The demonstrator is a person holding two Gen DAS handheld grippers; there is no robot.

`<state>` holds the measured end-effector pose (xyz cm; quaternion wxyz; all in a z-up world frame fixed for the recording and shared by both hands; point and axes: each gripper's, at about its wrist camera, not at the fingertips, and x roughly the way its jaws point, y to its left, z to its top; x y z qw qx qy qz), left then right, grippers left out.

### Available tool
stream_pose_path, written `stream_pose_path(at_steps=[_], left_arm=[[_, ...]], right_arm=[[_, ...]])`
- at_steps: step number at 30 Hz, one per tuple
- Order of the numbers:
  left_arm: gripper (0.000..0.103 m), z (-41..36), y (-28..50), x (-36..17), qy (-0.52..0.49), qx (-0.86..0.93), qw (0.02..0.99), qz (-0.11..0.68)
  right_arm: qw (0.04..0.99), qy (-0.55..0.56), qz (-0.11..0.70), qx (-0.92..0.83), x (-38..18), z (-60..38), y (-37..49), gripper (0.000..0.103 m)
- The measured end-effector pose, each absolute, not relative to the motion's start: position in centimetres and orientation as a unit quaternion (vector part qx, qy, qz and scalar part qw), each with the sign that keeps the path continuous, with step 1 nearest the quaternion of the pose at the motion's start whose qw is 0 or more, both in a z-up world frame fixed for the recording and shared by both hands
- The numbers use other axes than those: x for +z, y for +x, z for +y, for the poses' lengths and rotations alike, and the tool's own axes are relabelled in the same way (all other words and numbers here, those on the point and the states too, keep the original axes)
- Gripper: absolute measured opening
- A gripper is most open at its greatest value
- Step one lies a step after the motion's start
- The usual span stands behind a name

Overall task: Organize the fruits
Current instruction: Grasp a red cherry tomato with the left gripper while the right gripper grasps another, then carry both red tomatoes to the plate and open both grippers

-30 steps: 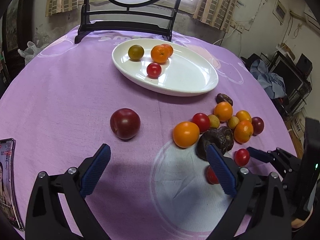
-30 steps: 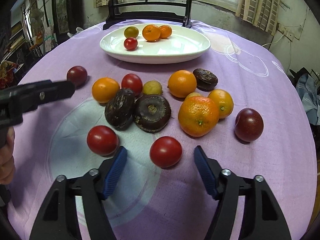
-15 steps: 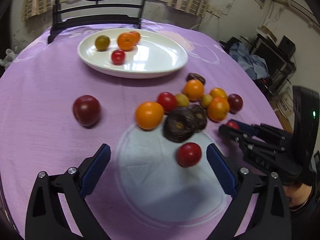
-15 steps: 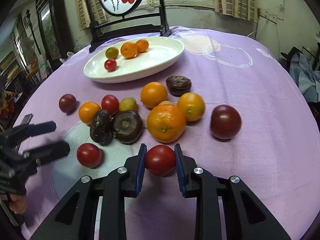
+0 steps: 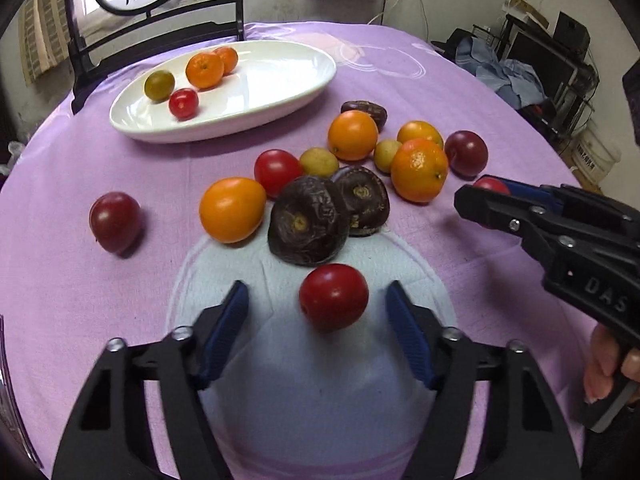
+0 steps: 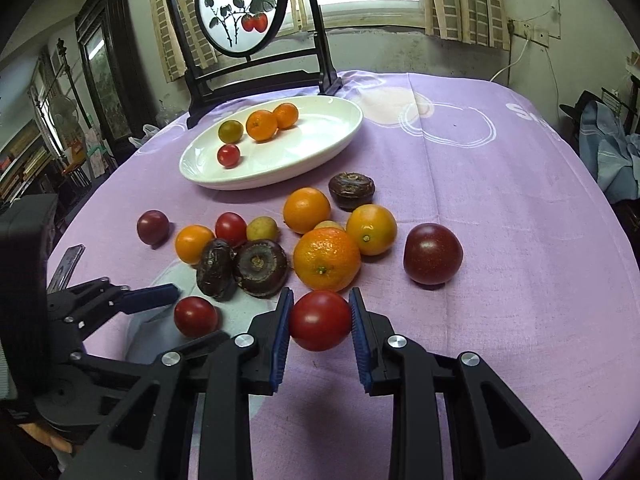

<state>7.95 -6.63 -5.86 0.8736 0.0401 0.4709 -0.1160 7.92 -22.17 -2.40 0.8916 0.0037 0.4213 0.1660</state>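
My left gripper point(image 5: 317, 292) hangs over a red tomato point(image 5: 334, 302) on the purple cloth. Its jaws are closing, with the tomato between them and a gap on each side. My right gripper point(image 6: 320, 294) is shut on another red tomato point(image 6: 320, 320), held just above the cloth. The left wrist view shows that held tomato point(image 5: 490, 184) at the right. A white oval plate point(image 5: 280, 108) at the back holds two oranges, a green fruit and a small tomato. Between plate and grippers lie oranges point(image 5: 232, 208), dark wrinkled fruits point(image 5: 306, 226), yellow fruits and a plum point(image 6: 432, 254).
A lone dark red plum point(image 5: 114, 222) sits apart at the left. A phone point(image 6: 66, 264) lies near the table's left edge. A black chair back with a round painted panel point(image 6: 240, 12) stands behind the plate. A hand point(image 5: 604, 364) holds the right gripper's handle.
My left gripper swung right, over the near tomato, and its jaws narrowed around it. My right gripper shut on its tomato and lifted it a little off the cloth.
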Motion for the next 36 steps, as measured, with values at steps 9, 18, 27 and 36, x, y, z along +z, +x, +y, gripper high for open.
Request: stream_pose_path(at_steps=[9, 18, 27, 36], left_arm=[[0.030, -6.5, 7.0, -5.0, 0.060, -0.120, 0.874, 0.467], [0.030, -2.0, 8.4, 0.6, 0.027, -0.111, 0.894, 0.433], [0.030, 2.9, 17.2, 4.0, -0.010, -0.060, 0.906, 0.418], [0.030, 4.6, 25.4, 0.2, -0.029, -0.019, 0.891, 0.454]], right_arm=[[0.891, 0.005, 0.422, 0.166, -2.3, -22.0, 7.8, 0.029], [0.892, 0.012, 0.420, 0.168, -2.3, -22.0, 7.9, 0.029], [0.902, -0.044, 0.385, 0.192, 2.5, -17.7, 12.2, 0.029], [0.884, -0.071, 0.424, 0.182, 0.0, -11.9, 20.5, 0.031]])
